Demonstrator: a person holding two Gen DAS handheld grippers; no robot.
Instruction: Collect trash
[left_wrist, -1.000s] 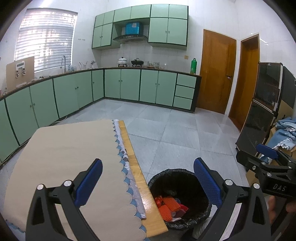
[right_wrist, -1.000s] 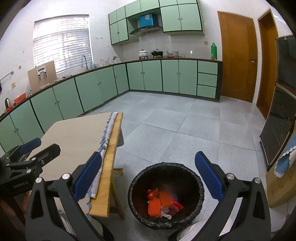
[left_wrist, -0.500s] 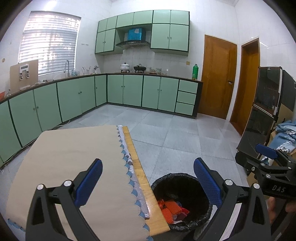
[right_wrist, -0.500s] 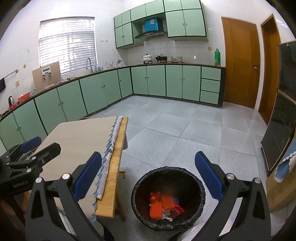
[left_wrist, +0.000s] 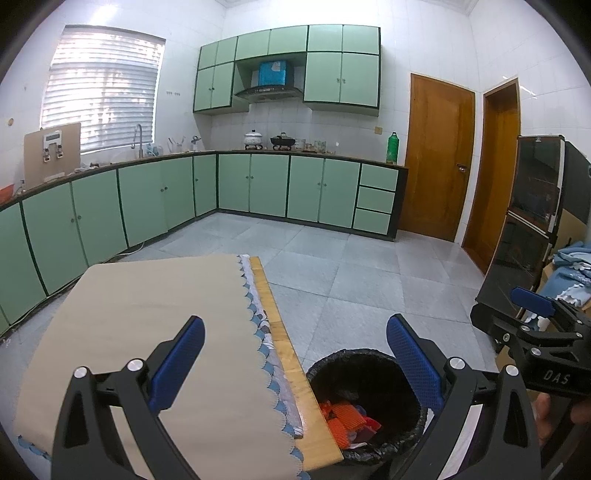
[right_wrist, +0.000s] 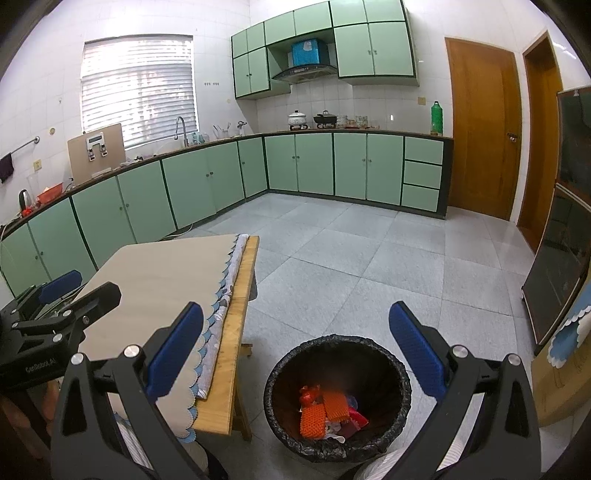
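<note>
Left wrist view. The left gripper (left_wrist: 295, 354) is spread wide with nothing between its blue pads (left_wrist: 177, 363). It hangs over the near corner of the bench (left_wrist: 275, 325), a wooden top covered by a beige cloth (left_wrist: 147, 314) with a scalloped blue edge. Just right of the bench corner stands the trash bin (left_wrist: 402, 439), round, lined with a black bag, on the grey tiled floor (left_wrist: 354, 280). Inside it lies the trash (left_wrist: 345, 419): orange ribbed pieces with red and white scraps. The bench edge hides part of the bin's left side. At far right the right gripper (left_wrist: 532, 314) shows side-on, apart from the bin. Green cabinets (left_wrist: 251, 188) line the back wall; a wooden door (left_wrist: 437, 155) stands at right.

Right wrist view. The right gripper (right_wrist: 295, 349) is likewise spread wide and empty, blue pads (right_wrist: 413, 354) well apart. It sits above the trash bin (right_wrist: 273, 373), which shows whole between the fingers, standing on the floor (right_wrist: 369, 258) just beside the bench (right_wrist: 236, 321) leg. The trash (right_wrist: 325, 410) rests on the bin's bottom: orange mesh pieces, red scraps, white crumpled bits. The beige cloth (right_wrist: 162, 280) covers most of the bench top. The left gripper (right_wrist: 70, 291) shows at far left over the bench edge, its fingers apart.
</note>
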